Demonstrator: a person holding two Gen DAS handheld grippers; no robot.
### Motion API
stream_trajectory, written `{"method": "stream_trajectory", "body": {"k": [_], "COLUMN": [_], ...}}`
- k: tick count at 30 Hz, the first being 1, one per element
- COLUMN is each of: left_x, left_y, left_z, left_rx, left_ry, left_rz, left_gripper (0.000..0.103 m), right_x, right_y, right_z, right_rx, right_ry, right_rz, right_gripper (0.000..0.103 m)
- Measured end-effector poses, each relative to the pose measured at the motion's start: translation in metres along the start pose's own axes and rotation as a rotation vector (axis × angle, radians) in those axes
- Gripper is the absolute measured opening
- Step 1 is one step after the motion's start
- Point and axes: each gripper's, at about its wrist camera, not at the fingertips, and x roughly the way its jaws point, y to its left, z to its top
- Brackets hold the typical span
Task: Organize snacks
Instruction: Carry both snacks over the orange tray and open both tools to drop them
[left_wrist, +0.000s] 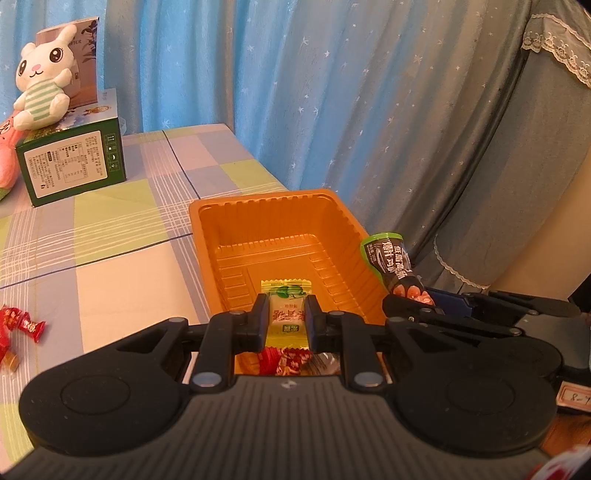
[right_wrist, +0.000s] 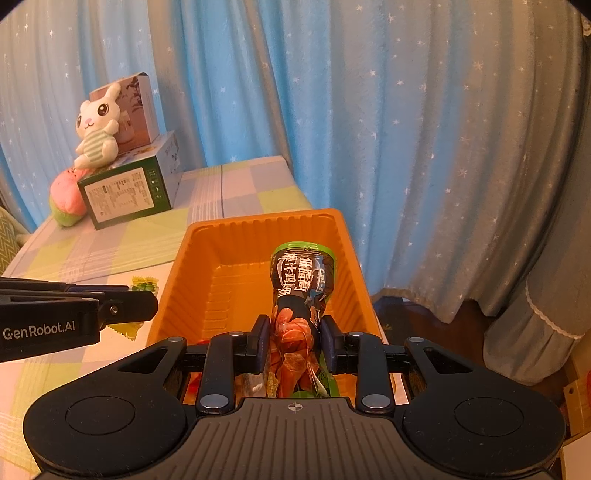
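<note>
- Both sets of jaws were clamped: left gripper (left_wrist: 286, 320) on a yellow candy (left_wrist: 285, 314), right gripper (right_wrist: 294, 338) on a dark snack pouch (right_wrist: 301, 295).
- Key relation: orange tray (left_wrist: 207, 236) lay at 12 o'clock from both grippers, directly below and ahead. Candy's long axis ran fwd along the left fingers, its top seal pointing at 12 over the tray floor. Pouch's long axis also ran toward 12, green end leading, over the tray's interior.
- From the left wrist view, the right gripper sat at 3 o'clock, by the tray's right rim. From the right view, the left one sat at 9, near the left rim. Neither looked clearly nearer; both seemed set for a release, I'd judge.
- Count: 1 tray, 1 yellow candy held, 1 pouch held.
- Loose red candies (left_wrist: 22, 326) at 9 o'clock on the tablecloth (left_wrist: 110, 229), at least 2; more red wrappers (left_wrist: 286, 360) showed under the left jaws, count unclear.
</note>
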Motion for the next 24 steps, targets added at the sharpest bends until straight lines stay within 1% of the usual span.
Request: {"method": "stream_trajectory", "body": {"k": [6,14,19,24], "left_x": [0.019,0.044,0.058,0.070], "left_y": [0.003,0.011,0.014,0.016], "left_z": [0.012,0.028,0.032,0.033], "left_rx": [0.003,-0.023,-0.025,-0.029], "left_ry": [0.017,0.033,0.051,0.066], "left_rz": [-0.010,-0.027,-0.032,-0.038], "left_gripper": [0.018,0.018,0.018,0.018], "right_x": [0.023,0.048,0.062,0.069], "right_y": [-0.004,-0.012,-0.016,-0.018], "right_z": [0.008,0.021,0.027,0.026], "right_rx": [-0.013,0.001,0.009,0.018], "right_ry": [0.027,0.047,0.063,0.076], "right_rz": [0.008,0.019,0.021,0.022], "right_gripper": [0.030,0.030,0.030,0.030]}}
